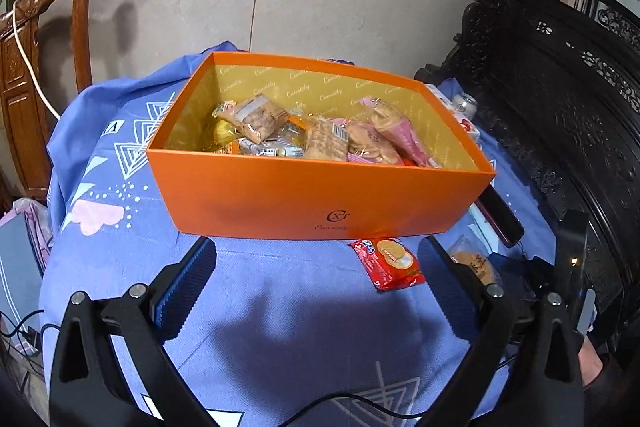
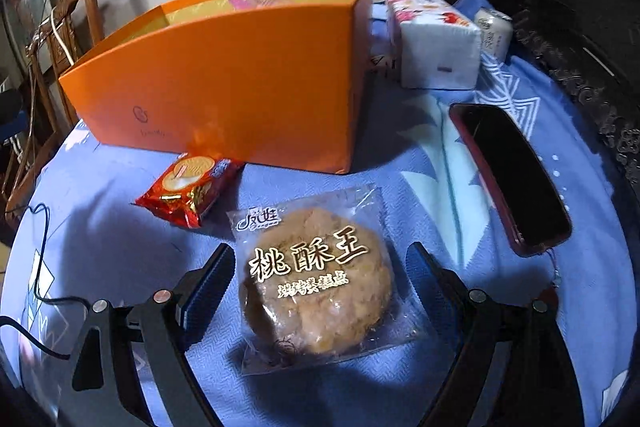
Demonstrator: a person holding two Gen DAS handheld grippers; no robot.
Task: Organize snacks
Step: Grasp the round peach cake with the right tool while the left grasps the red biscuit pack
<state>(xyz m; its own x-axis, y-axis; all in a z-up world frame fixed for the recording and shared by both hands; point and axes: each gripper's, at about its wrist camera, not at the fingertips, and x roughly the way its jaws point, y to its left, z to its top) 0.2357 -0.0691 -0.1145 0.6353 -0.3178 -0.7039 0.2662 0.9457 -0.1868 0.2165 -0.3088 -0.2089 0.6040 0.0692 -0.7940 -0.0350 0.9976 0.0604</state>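
Cookie [image 2: 316,283] in its clear wrapper lay flat on the blue cloth of the worktop [image 2: 440,195], between the wide-spread fingers of the right claw [image 2: 320,267], neither pad quite touching it as far as could be told. That straddle suited a pinch across the wrapper's sides, so it was probably the next snack to go. The left claw [image 1: 316,267] hung wide too, holding nothing, low over bare cloth and aimed at the box.

Just past the cookie sat the red packet [image 2: 188,191], tilted, its far end close to the foot of the box; it was likely waiting its turn. A phone [image 2: 512,179] lay to the right, apart from the snacks.

Farther on stood the orange box [image 1: 320,195], open-topped, already holding a heap of wrapped snacks [image 1: 320,135] along its floor, with room left at the near wall. Beyond its right end were a tissue pack [image 2: 436,43] and a can [image 1: 466,105].
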